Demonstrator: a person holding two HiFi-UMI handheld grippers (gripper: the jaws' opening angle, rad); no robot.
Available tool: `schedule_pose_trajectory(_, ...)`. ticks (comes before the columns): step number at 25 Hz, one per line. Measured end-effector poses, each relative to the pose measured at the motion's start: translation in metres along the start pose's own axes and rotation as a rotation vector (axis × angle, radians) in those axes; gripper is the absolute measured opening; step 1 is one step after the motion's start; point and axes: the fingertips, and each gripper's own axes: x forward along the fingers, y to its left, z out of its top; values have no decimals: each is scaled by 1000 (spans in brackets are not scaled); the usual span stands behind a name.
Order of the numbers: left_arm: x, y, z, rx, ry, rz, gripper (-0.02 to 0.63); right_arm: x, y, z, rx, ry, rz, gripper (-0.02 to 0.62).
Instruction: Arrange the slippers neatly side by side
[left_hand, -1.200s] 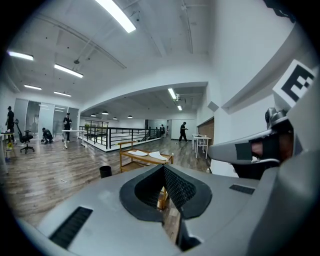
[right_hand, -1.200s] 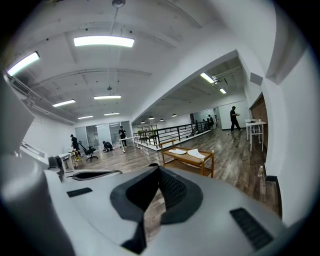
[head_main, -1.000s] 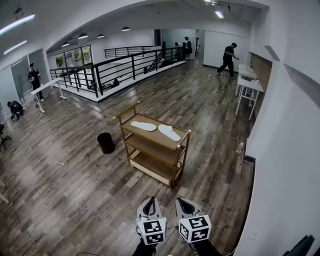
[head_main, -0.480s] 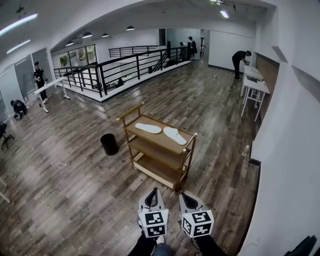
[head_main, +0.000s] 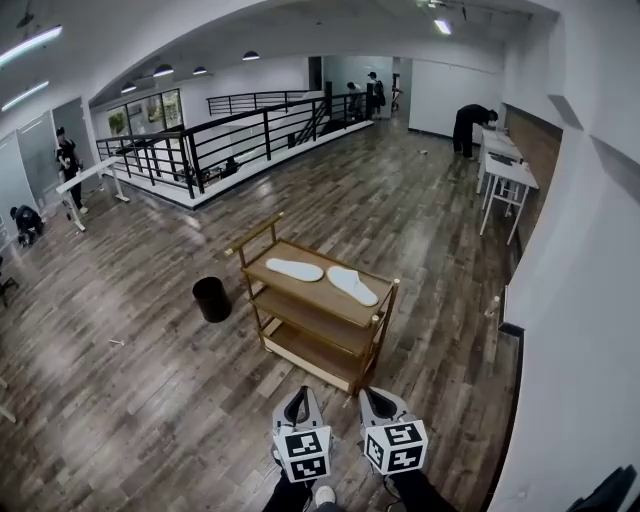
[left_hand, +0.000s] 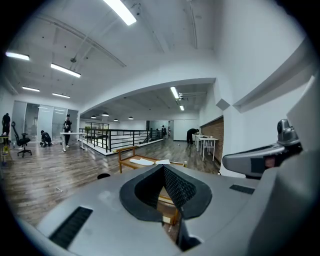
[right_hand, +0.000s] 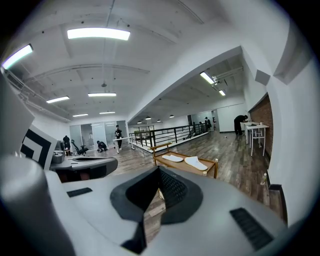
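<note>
- Reaching the slippers looks like the step in hand: the left gripper (head_main: 298, 402) and the right gripper (head_main: 376, 404) are both clenched on nothing, and hang side by side near the person's body, well short of the cart (head_main: 383, 330).
- Both slippers lie on the cart's top shelf, the left slipper (head_main: 294, 269) across it and the right slipper (head_main: 352, 285) at an angle, near each other and splayed, not parallel.
- Risk: jaws that arrive clenched would shove a slipper instead of taking it, so they need to part first.
- Risk: the slippers are thin and flat, so a pinch on an edge may slip and leave one crooked.
- Risk: the right slipper sits close to the shelf's far-right edge, and a sideways nudge could send it to the floor.
- Risk: leaning on the cart could shift it. Whether it has wheels I cannot tell.
- Risk: the black bin (head_main: 211, 298) stands on the floor just beside the cart and could be kicked on the way in.
- Count:
  - two white slippers
  - two grippers
  - one wooden cart with three shelves
  - one black bin
  - at least four people far off in the room
</note>
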Motion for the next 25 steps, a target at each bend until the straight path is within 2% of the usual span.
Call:
schedule_pose_trajectory(10, 68, 51, 6, 4, 4, -9, 0, 86, -7, 16, 24, 3, -34, -2)
schedule_pose_trajectory(21, 97, 76, 1, -28, 17, -11, 0, 121, -10, 15, 16, 41, -62, -2)
schedule_pose_trajectory(25, 108, 85, -2, -40, 29, 3, 0, 140, -9, 17, 1, 61, -47, -2)
